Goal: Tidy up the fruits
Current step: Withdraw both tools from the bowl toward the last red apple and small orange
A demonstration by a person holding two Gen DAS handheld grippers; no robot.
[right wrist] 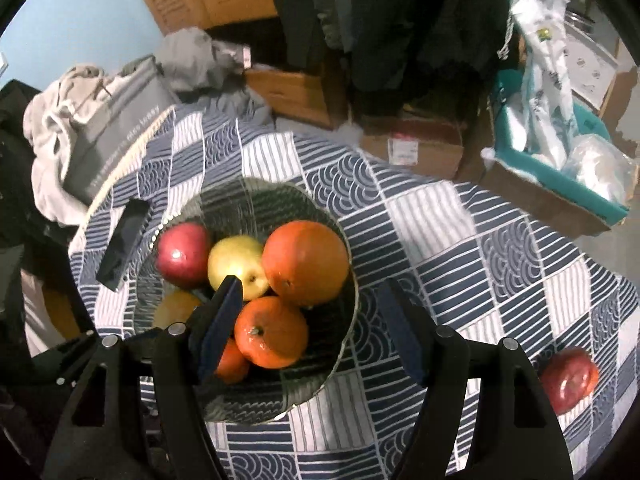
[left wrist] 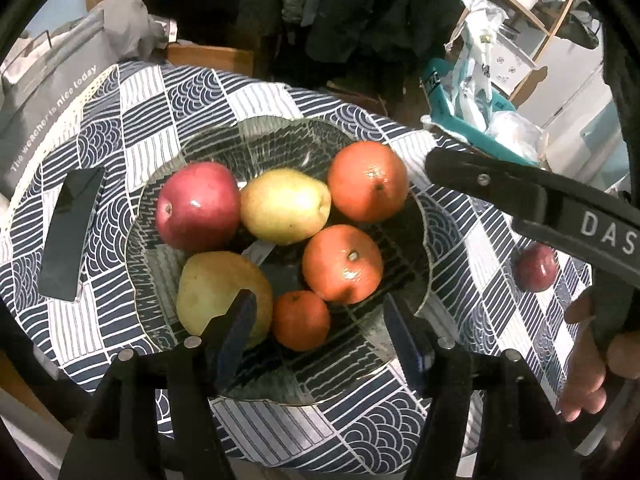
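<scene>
A glass bowl on the patterned tablecloth holds a red apple, two yellow pears, two oranges and a small mandarin. A second red apple lies on the cloth to the bowl's right. My left gripper is open and empty above the bowl's near side. My right gripper is open and empty above the bowl's right rim; its body shows in the left wrist view.
A black phone lies left of the bowl. A grey bag sits at the table's far left edge. Cardboard boxes and a teal bin stand on the floor beyond the table.
</scene>
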